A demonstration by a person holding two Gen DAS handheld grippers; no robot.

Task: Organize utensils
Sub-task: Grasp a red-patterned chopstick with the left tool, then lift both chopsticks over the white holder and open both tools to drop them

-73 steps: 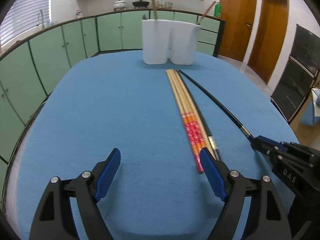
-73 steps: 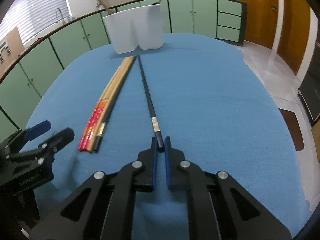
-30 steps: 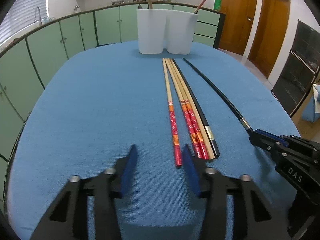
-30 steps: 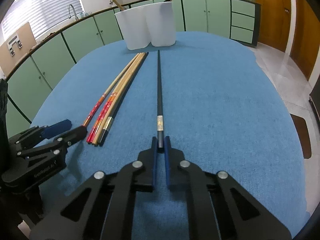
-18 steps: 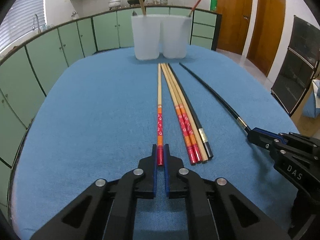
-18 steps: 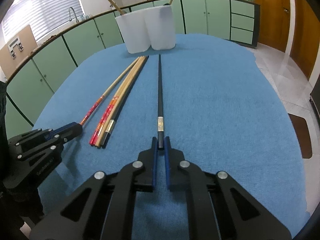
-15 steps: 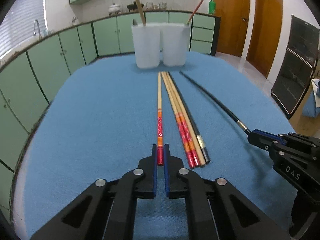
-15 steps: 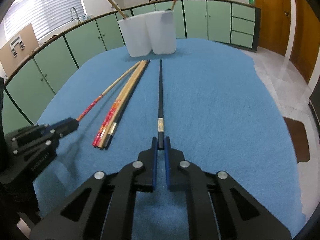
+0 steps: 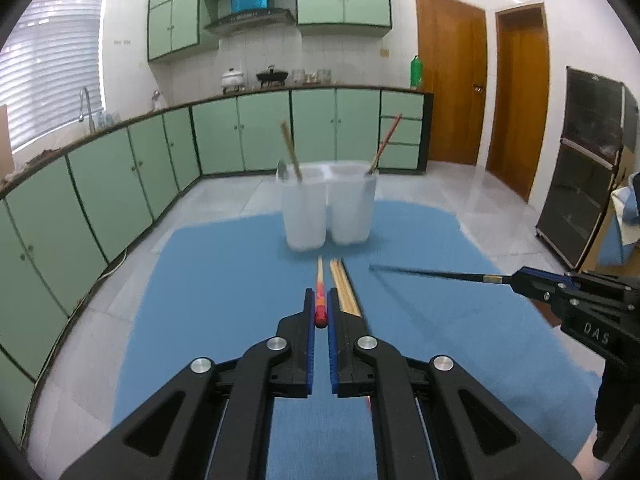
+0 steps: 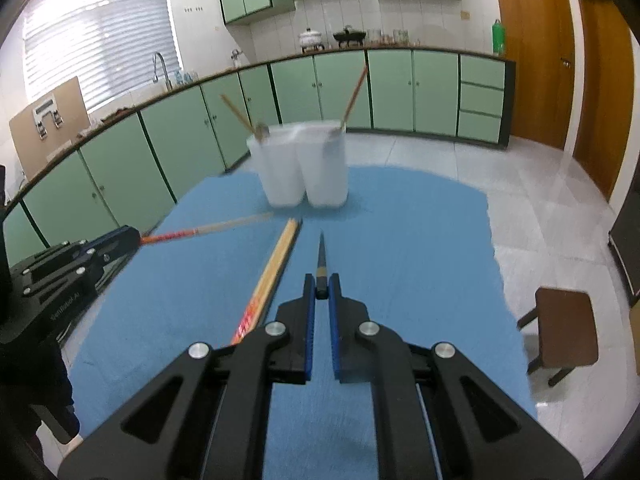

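Holder at table's far end, chopsticks seemingly before it

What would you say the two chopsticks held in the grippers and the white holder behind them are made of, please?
Red-ended chopstick in the left gripper: probably bamboo or wood, with a pale tan shaft and a red-orange painted end.
Black chopstick in the right gripper: dark and smooth with a gold band, maybe lacquered wood or plastic.
Holder: likely plastic, milky white and slightly translucent.

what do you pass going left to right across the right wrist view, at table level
left tool → red-patterned chopstick → chopsticks on the cloth → black chopstick → brown stool
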